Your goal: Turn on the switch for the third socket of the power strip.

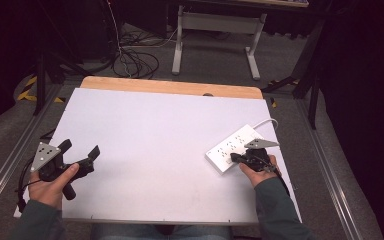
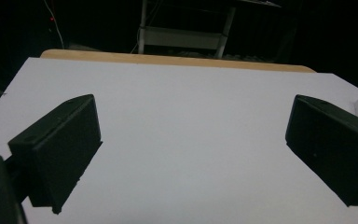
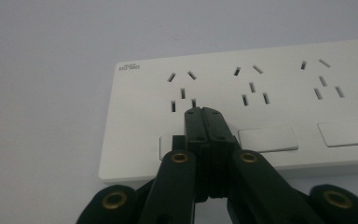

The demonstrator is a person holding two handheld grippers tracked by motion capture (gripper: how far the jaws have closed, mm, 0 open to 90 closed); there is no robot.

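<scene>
- The high view looks forward and down from above the person's side, taking in the whole white table (image 1: 145, 150) and the floor beyond.
- The left gripper view sits low near the table's left side, facing across the table (image 2: 186, 140) toward its far wooden edge.
- The right gripper view is very close over the power strip (image 3: 242, 116), looking down at its sockets.
- All 3 views share the table; the strip (image 1: 235, 147) also shows in the high view.

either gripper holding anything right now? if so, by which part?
Nothing is held. The right gripper is shut with nothing between its jaws, its tips at a switch of the white power strip. The left gripper is open over the table.
</scene>
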